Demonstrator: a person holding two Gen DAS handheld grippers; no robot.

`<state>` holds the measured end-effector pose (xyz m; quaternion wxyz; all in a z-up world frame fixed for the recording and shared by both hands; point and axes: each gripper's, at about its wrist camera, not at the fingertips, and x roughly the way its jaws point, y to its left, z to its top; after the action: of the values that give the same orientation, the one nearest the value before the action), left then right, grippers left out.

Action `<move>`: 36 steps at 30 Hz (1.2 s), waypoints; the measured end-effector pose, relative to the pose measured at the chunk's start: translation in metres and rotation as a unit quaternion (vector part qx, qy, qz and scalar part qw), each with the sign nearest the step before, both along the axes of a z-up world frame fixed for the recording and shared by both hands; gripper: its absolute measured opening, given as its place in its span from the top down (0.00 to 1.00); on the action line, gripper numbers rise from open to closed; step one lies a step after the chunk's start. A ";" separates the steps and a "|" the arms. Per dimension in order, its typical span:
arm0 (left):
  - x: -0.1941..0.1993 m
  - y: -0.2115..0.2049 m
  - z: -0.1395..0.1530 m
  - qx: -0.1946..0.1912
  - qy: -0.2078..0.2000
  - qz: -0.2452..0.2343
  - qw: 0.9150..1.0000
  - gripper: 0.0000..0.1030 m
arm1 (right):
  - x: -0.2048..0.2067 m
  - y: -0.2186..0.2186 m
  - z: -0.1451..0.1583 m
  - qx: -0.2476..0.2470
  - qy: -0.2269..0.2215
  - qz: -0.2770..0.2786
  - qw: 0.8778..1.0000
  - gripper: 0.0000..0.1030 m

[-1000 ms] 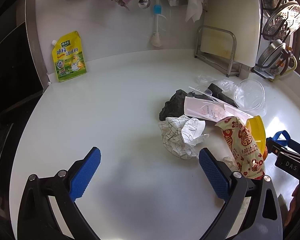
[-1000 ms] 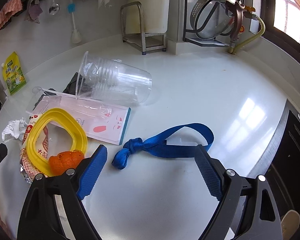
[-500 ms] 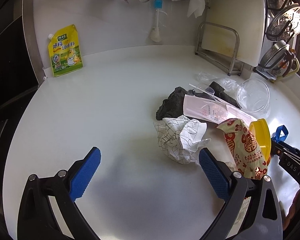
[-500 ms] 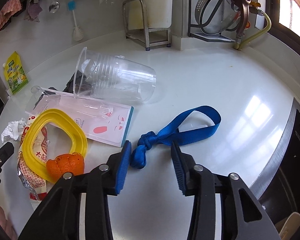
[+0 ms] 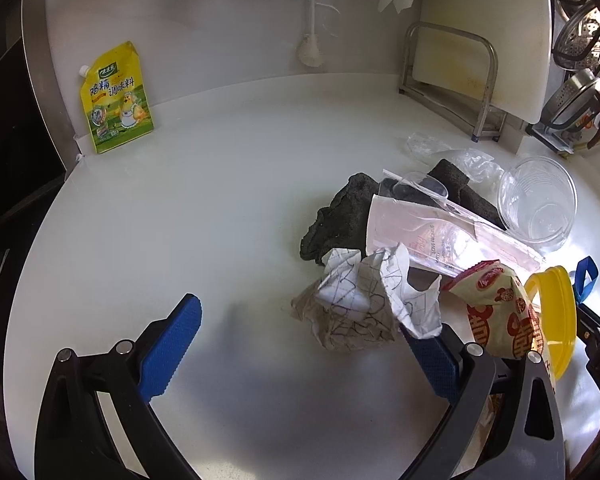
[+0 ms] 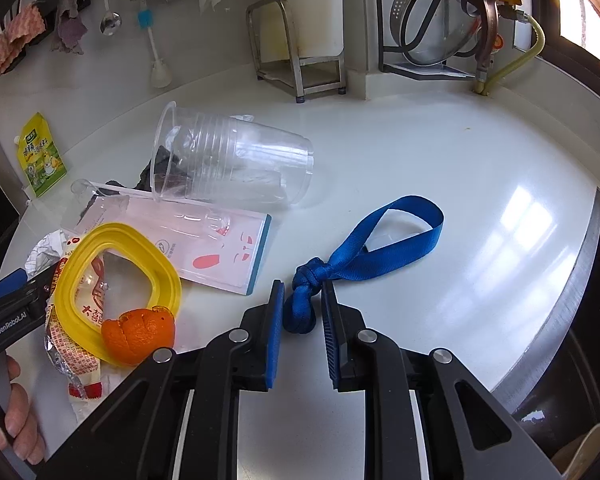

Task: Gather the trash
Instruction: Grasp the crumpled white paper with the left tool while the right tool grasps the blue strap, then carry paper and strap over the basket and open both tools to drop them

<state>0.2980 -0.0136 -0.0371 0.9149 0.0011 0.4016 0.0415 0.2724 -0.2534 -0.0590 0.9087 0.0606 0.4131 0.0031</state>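
Note:
My right gripper (image 6: 300, 312) is shut on the knot of a blue strap (image 6: 384, 248) that lies on the white counter. Left of it lie a yellow plastic ring (image 6: 116, 260), an orange peel (image 6: 140, 330), a red snack wrapper (image 6: 66, 344), a pink flat package (image 6: 204, 252) and a clear plastic cup (image 6: 236, 160) on its side. My left gripper (image 5: 300, 340) is open over the counter; its right finger touches a crumpled paper ball (image 5: 364, 304). Behind the ball are a black cloth (image 5: 340, 216), the pink package (image 5: 432, 236), the wrapper (image 5: 500, 312) and the cup (image 5: 540, 204).
A yellow seasoning pouch (image 5: 116, 100) leans on the back wall. A metal rack with a cutting board (image 5: 476, 40) stands at the back right, and a pot rack (image 6: 440, 20) beyond it. A brush (image 5: 310, 20) hangs on the wall. The counter's metal edge (image 6: 580, 288) runs on the right.
My right gripper has closed from wide open onto the strap's knot. My left gripper has moved forward and right, so its right finger now touches the paper ball.

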 end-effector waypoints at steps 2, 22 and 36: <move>0.005 0.001 0.000 -0.002 0.000 0.001 1.000 0.06 | 0.000 0.000 0.000 0.000 0.000 0.001 1.000 0.82; -0.007 -0.002 0.004 -0.010 -0.015 -0.033 0.999 0.66 | -0.005 0.000 0.000 0.016 -0.007 0.009 1.000 0.84; -0.095 -0.005 0.025 0.018 -0.057 -0.090 0.994 0.66 | -0.086 0.012 0.017 0.069 -0.045 0.008 0.997 0.86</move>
<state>0.2034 -0.0188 -0.0117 0.9361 0.0508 0.3464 -0.0336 0.1859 -0.2415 -0.0420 0.9198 0.1196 0.3715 0.0413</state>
